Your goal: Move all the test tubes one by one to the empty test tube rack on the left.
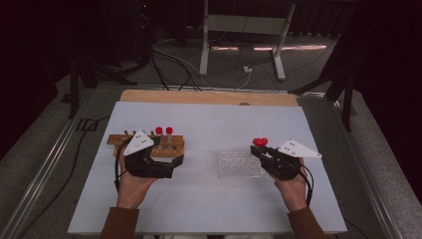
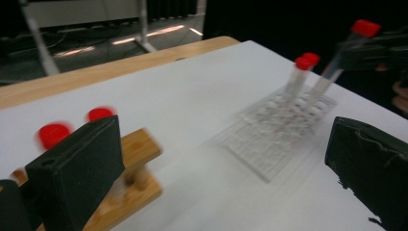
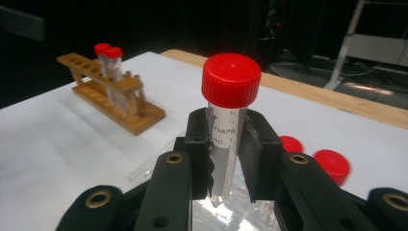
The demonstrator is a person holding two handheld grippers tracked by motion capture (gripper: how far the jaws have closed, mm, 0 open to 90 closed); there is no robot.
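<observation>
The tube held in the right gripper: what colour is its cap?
Red; the cap shows best in the right gripper view, above the clear tube.

Clear plastic tube point(image 3: 225, 144) with glossy red cap; matt wooden rack point(image 3: 113, 96) — transparent plastic tray point(image 1: 240, 163), smooth white tabletop point(image 1: 209, 199).

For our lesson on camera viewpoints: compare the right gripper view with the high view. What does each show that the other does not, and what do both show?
Right gripper view alone: printed lettering on the red-capped tube clamped upright in the right gripper.

High view alone: the person's hands, the left gripper near the wooden rack, and the floor with cables.

Both: the wooden rack with two red-capped tubes, the held tube, the white table, and red caps at the clear rack.
</observation>
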